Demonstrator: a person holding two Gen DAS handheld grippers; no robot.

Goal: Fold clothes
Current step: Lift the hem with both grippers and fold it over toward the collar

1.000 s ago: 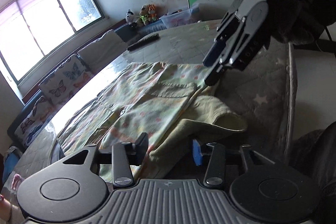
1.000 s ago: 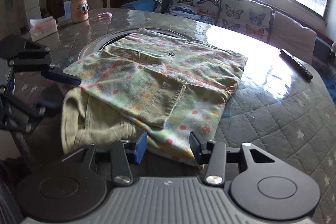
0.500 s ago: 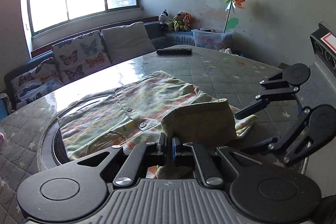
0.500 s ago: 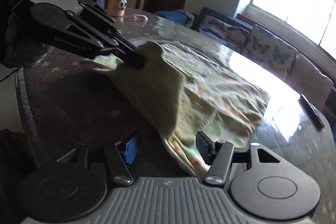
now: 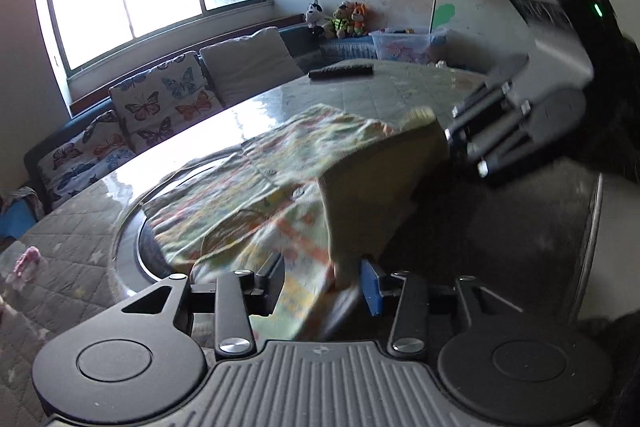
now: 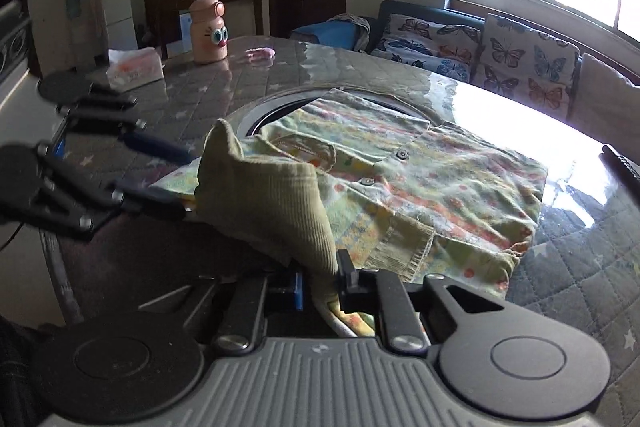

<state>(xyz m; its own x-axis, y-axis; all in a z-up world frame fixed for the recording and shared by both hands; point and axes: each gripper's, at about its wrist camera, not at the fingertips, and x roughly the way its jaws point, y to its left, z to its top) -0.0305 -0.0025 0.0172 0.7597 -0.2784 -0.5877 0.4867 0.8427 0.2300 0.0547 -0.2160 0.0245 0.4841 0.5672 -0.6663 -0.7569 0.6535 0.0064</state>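
Olive ribbed hem of the patterned shirt (image 6: 420, 183) rises off the table (image 6: 580, 267), clamped in the right gripper (image 6: 320, 283), whose fingers just closed; left gripper (image 5: 320, 283) fingers stand apart around its corner, having just opened. Shirt body lies ahead.
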